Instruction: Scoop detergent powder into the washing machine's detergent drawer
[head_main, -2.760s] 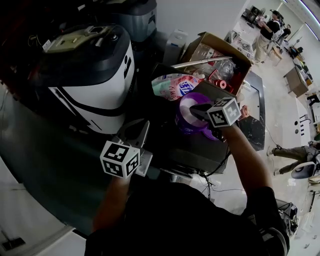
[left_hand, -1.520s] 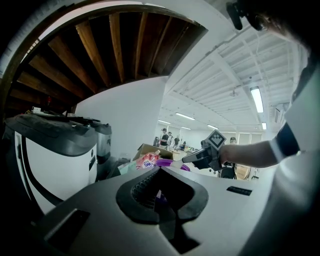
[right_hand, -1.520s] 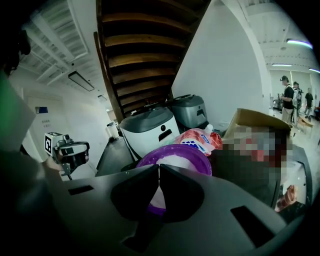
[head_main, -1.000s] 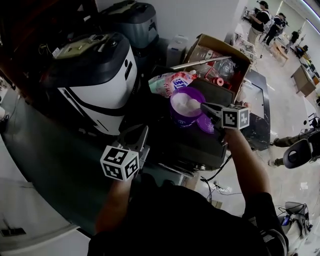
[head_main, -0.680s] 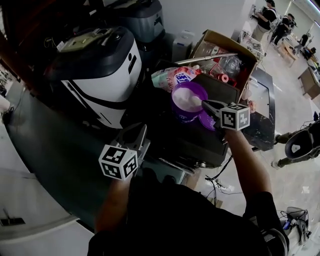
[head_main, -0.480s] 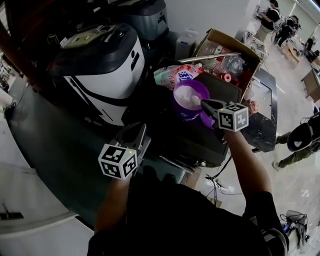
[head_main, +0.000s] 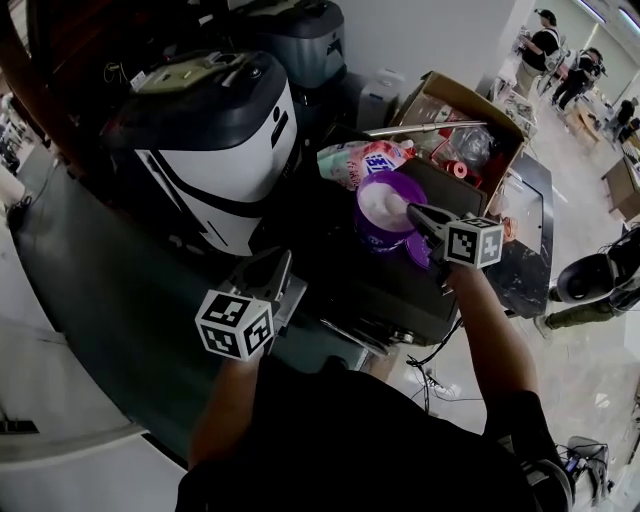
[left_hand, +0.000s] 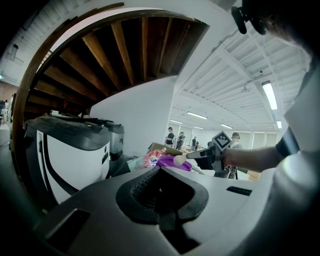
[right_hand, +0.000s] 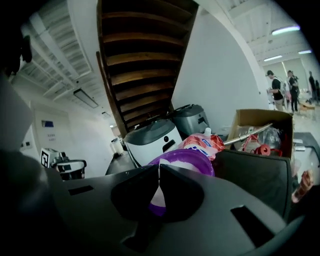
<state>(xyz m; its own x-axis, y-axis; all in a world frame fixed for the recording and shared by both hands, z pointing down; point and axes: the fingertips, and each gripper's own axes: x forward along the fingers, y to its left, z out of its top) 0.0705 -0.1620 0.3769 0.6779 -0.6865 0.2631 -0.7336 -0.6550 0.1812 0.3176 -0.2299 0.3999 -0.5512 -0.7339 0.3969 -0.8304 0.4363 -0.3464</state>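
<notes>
A purple tub (head_main: 386, 207) of white detergent powder stands open on the dark top of the washing machine (head_main: 372, 292). My right gripper (head_main: 416, 216) reaches over the tub's right rim and is shut on the thin handle of a white scoop (right_hand: 156, 192). The scoop's round bowl (left_hand: 179, 160) shows just above the tub (left_hand: 166, 161) in the left gripper view. My left gripper (head_main: 276, 266) is held at the machine's near left corner, jaws together and empty. I do not see the detergent drawer.
A pink refill pouch (head_main: 361, 162) lies behind the tub and a purple lid (head_main: 420, 250) beside it. An open cardboard box (head_main: 470, 120) of clutter stands at the back right. A large white and black appliance (head_main: 215, 140) stands to the left. People (head_main: 540, 50) walk far off.
The right gripper has drawn back from across the tub to its right rim, so the powder now shows. The head view has shifted a little. The left gripper has stayed put.
</notes>
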